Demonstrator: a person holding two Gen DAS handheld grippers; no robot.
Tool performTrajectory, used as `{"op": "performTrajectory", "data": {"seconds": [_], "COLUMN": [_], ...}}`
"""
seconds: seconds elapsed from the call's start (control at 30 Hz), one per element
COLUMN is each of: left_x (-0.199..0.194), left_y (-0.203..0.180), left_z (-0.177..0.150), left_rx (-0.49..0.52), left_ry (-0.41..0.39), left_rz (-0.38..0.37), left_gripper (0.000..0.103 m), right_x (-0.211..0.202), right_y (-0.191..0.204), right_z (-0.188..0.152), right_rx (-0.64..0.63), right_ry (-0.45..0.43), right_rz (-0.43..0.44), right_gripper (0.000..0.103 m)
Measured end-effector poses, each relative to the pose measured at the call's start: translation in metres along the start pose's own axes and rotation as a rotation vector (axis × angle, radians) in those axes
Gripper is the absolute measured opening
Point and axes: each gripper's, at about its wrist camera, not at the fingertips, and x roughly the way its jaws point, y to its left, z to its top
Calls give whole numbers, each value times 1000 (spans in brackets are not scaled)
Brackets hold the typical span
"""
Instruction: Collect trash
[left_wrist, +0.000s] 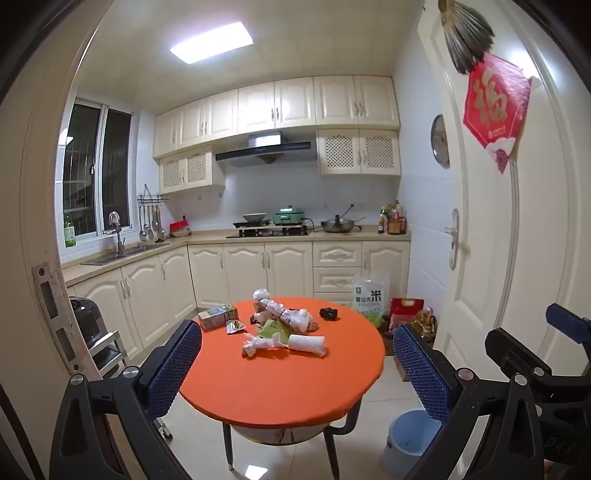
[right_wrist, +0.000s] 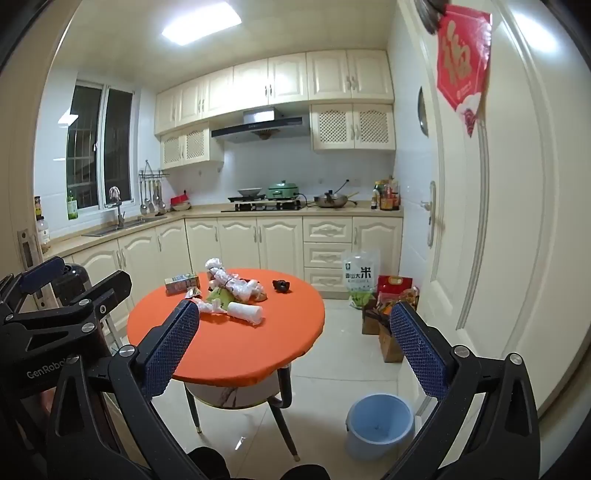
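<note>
Trash lies on a round orange table (left_wrist: 288, 384) (right_wrist: 229, 350): white crumpled plastic wraps (left_wrist: 284, 314) (right_wrist: 236, 284), a white roll (left_wrist: 308, 343) (right_wrist: 245, 312), a drink carton (left_wrist: 218, 316) (right_wrist: 181, 283), a small foil wrapper (left_wrist: 235, 326) (right_wrist: 192, 292) and a small black object (left_wrist: 328, 313) (right_wrist: 281, 285). A blue bucket (left_wrist: 410, 439) (right_wrist: 378, 424) stands on the floor to the table's right. My left gripper (left_wrist: 297, 365) is open and empty, short of the table. My right gripper (right_wrist: 295, 349) is open and empty too, beside the left one.
Kitchen cabinets, sink and stove line the back and left walls. A rice bag (left_wrist: 371, 297) (right_wrist: 360, 278), red boxes (right_wrist: 393, 286) and other bags sit on the floor by the white door (right_wrist: 480, 221). A dark appliance (left_wrist: 86, 321) stands at left.
</note>
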Motion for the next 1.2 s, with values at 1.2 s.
{"op": "performTrajectory", "data": {"seconds": [1.2], "left_x": [-12], "left_y": [-2], "left_z": [0], "left_rx": [9], "left_ry": [-42], "left_rz": [-3], "left_gripper": [102], "right_x": [-9], "right_y": [-5], "right_z": [0], "right_rx": [7], "right_ry": [-18], "right_rz": [-12], "right_gripper": [103]}}
